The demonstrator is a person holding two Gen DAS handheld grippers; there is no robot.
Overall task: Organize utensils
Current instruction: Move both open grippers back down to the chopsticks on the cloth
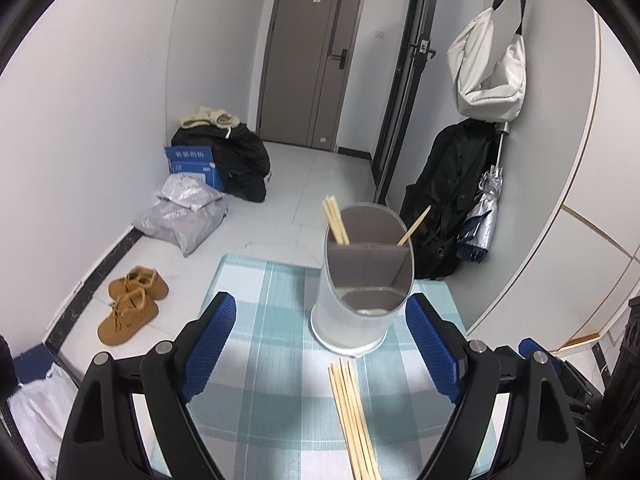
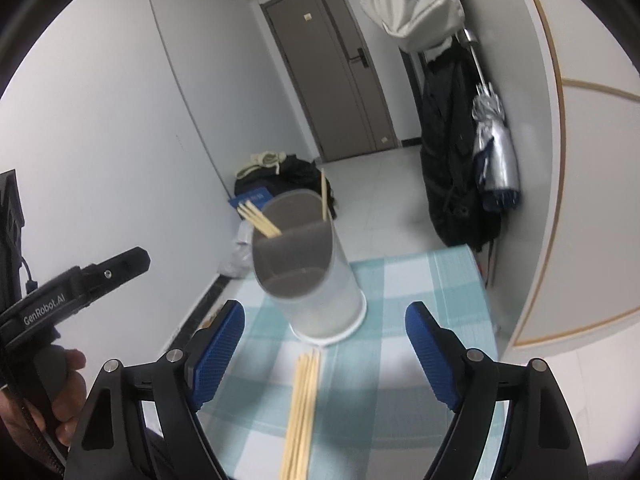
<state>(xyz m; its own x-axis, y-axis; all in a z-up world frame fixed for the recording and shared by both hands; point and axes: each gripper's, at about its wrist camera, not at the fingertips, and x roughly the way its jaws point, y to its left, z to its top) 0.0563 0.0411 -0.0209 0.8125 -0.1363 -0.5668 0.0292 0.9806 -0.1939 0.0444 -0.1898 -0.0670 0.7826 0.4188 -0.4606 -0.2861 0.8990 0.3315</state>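
two wrist views here, both aimed down at a small table covered with a teal and white checked cloth point(image 1: 256, 360).

in the left wrist view, the left gripper point(image 1: 320, 344) is seen at the bottom of the frame with its jaws spread wide and nothing clamped between the blue pads. a bundle of loose wooden chopsticks point(image 1: 354, 420) is laid flat on the cloth at bottom centre, sitting in the gap between the jaws but not touched by either pad. just above the bundle, right of centre, a pale cylindrical utensil holder point(image 1: 352, 312) is stood upright on the cloth, with grey dividers splitting it into compartments. a few chopsticks point(image 1: 335, 220) are already poked into the far left compartment, and a single one point(image 1: 414, 226) is leaned out of the far right one. the near compartment looks empty of sticks.

in the right wrist view, the right gripper point(image 2: 325, 344) is also shown wide open and holding nothing, with the same bundle running down between its jaws at bottom centre. the holder is a bit blurred just above it. the other gripper, held by a hand point(image 2: 60, 396), is seen at the lower left edge.

brown shoes point(image 1: 132, 304) are left on the floor at the left side of the left wrist view.
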